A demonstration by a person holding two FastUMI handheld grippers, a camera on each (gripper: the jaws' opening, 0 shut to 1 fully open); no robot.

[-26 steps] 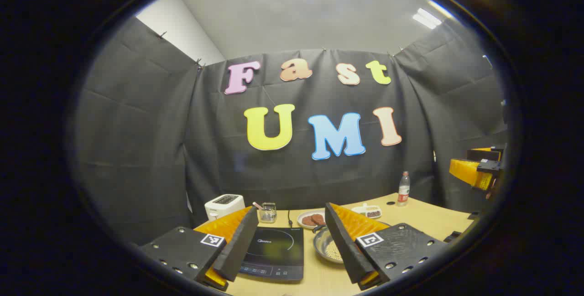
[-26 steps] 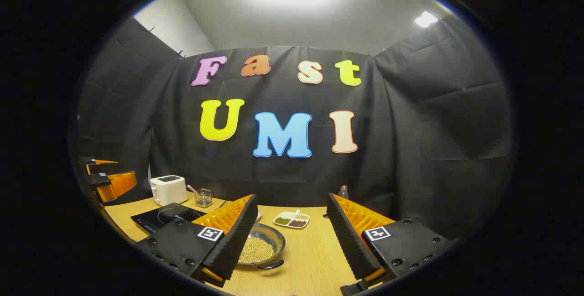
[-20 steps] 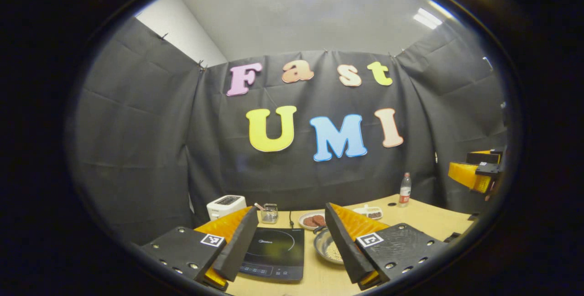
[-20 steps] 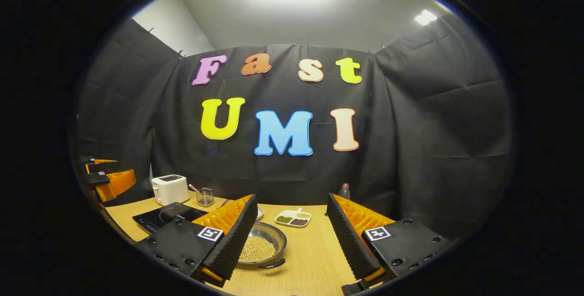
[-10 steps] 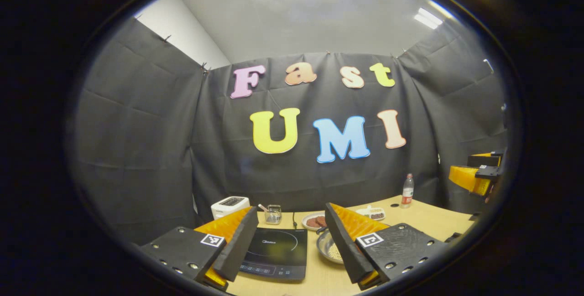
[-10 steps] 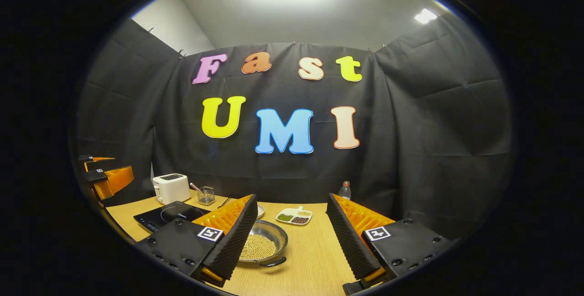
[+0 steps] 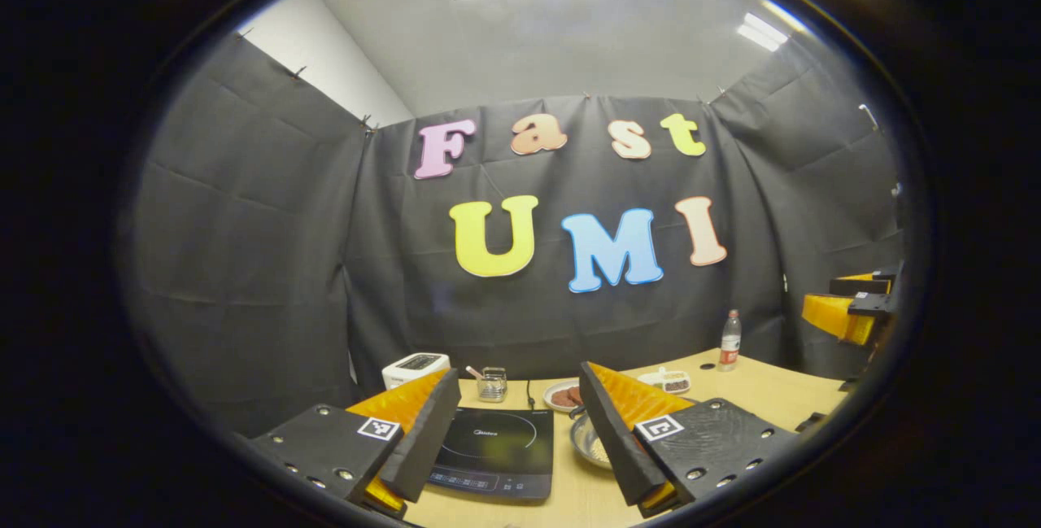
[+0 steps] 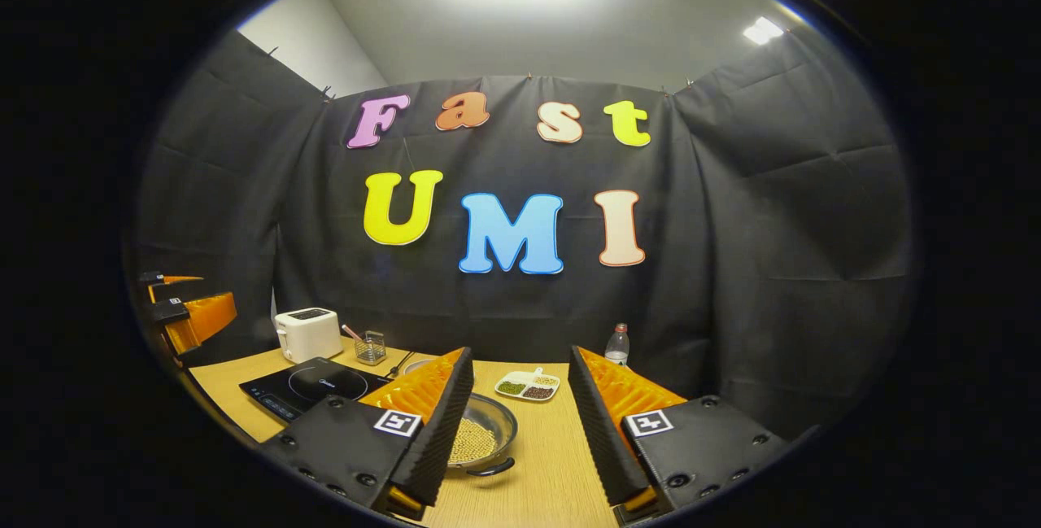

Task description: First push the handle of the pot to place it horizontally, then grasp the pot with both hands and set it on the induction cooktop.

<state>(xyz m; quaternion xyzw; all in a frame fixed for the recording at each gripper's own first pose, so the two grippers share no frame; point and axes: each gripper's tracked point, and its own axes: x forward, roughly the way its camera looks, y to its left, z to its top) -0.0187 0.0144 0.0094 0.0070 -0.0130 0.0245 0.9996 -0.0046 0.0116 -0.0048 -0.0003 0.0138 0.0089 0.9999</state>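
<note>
The pot of pale grains was noted on the surface just right of the induction cooktop, its handle judged not yet pushed, so a descent was called for; left tool and right tool were held raised, spread, empty.

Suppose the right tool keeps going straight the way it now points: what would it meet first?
Probably the pot of beans: it lies just ahead of the open right tool, partly behind one finger. Depth is hard to judge; it might pass above it.
</note>
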